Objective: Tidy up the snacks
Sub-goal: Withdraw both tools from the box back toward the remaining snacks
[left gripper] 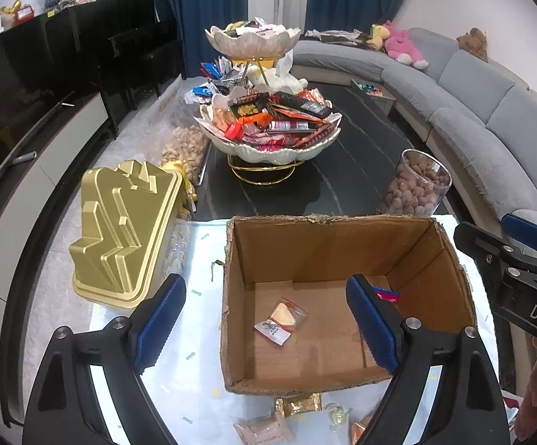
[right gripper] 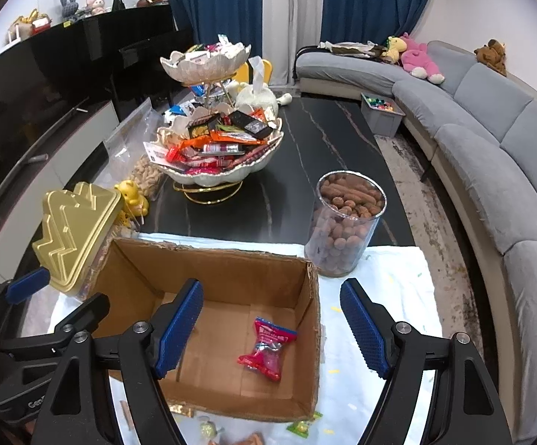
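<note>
Both grippers are held spread and empty over the open box (left gripper: 342,296): left gripper (left gripper: 264,322), right gripper (right gripper: 272,326). A red packet (right gripper: 266,348) lies on the box floor near the right wall, its long axis running toward the far-right corner. A clear packet (left gripper: 281,320) lies mid-floor, angled likewise. Bare floor is seen around both. A jar (right gripper: 346,218) stands just beyond the right rim, a gold lid (left gripper: 127,233) beside the left.

- one cardboard box (left gripper: 342,244), two snack packets in it: a clear one (left gripper: 281,320) and a red one (right gripper: 267,348)
- one gold lidded container (left gripper: 120,233)
- one clear jar of brown nuts (right gripper: 346,222)
- one two-tier snack stand (left gripper: 268,126), so two bowls
- two tools: left (left gripper: 264,324), right (right gripper: 272,328)
- one yellow bear figure (right gripper: 132,193)
- one grey bin of candy (right gripper: 381,111)
</note>
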`<state>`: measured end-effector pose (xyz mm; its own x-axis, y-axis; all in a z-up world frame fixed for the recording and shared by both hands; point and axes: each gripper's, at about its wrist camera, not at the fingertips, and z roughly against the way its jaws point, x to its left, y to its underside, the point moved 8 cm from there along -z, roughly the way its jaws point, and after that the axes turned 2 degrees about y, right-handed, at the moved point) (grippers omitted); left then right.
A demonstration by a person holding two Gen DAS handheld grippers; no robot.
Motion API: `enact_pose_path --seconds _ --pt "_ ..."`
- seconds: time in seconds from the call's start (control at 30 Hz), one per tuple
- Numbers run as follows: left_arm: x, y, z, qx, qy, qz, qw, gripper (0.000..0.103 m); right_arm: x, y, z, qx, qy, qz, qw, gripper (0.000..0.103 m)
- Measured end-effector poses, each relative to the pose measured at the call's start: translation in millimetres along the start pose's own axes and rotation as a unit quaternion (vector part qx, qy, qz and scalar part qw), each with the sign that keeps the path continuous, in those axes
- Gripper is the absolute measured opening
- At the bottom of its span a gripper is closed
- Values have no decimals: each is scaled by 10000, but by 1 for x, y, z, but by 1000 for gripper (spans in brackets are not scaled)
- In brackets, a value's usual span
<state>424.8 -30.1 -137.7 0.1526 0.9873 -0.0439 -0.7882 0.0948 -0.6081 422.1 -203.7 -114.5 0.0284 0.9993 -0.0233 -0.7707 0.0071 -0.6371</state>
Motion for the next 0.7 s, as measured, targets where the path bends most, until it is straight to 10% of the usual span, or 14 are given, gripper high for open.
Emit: enact_pose_path --seconds 0.7 --pt "-3 23 57 -246 -132 7 9996 90 -6 22 51 -220 61 -132 9997 77"
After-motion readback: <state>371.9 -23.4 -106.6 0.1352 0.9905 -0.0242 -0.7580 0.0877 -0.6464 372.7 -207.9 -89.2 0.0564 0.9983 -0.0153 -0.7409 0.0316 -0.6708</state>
